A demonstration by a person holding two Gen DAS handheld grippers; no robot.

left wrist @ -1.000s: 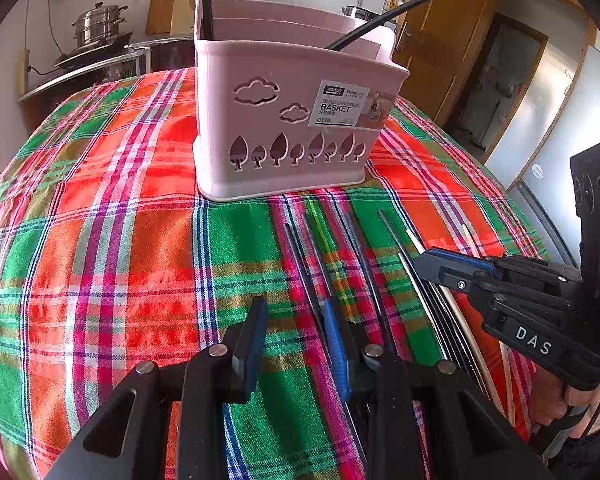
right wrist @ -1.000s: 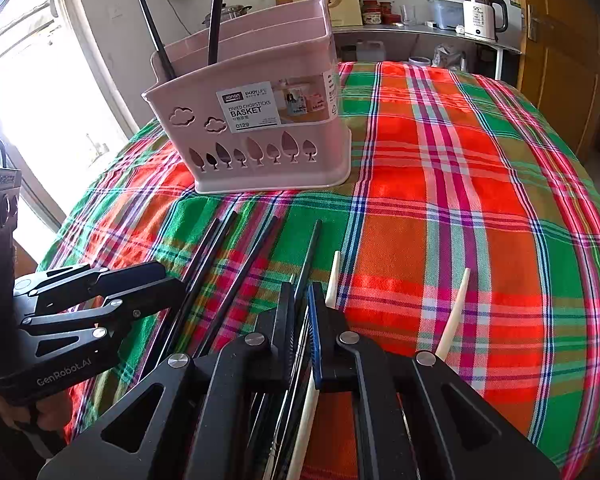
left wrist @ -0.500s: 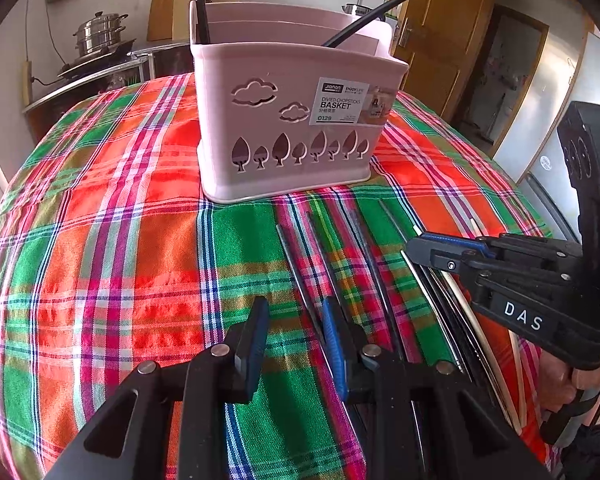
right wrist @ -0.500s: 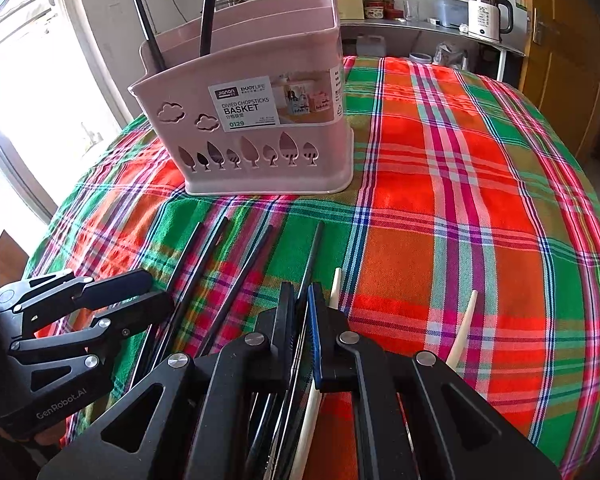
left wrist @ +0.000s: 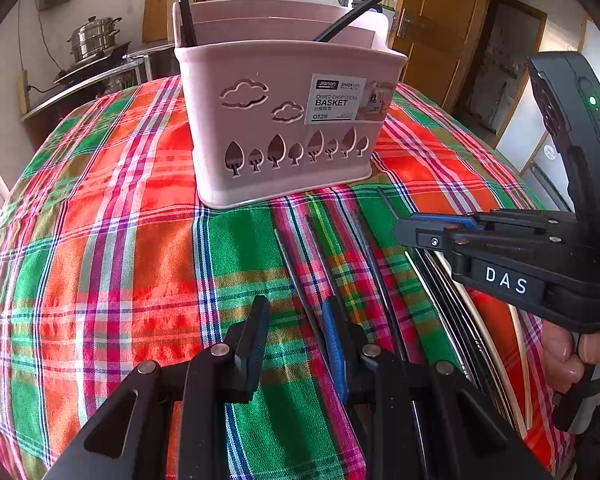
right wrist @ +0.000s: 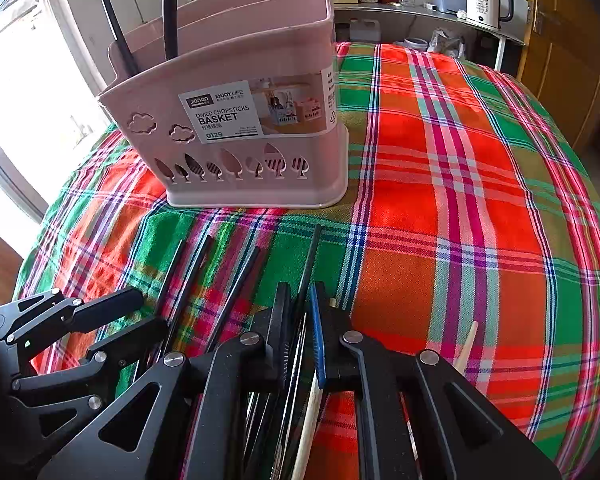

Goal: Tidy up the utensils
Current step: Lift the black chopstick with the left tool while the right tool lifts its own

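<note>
Chopstick in right claw: black chopstick point(right wrist: 309, 264) sits between the narrowly parted fingers of the right gripper point(right wrist: 299, 312); a firm hold cannot be told.
Long axis: towards 12 o'clock, at the pink basket point(right wrist: 236, 160).
Left gripper point(left wrist: 294, 320): half open, holding nothing.
Other chopsticks point(right wrist: 188, 272): at 10 o'clock, flat on the cloth.

You have a pink plastic chopstick basket point(left wrist: 284, 120) standing upright on the plaid cloth, with cloud and tree cut-outs across its front wall, a printed label reading "BASKET", and inner dividers forming compartments. Two black chopsticks point(right wrist: 170, 8) already stand in it, both leaning toward its left end in the right wrist view. In front of the basket you have a row of loose black chopsticks point(right wrist: 192, 272) lying flat on the cloth, roughly parallel, tips toward the basket, with pale cream chopsticks point(right wrist: 466, 346) among them.
</note>
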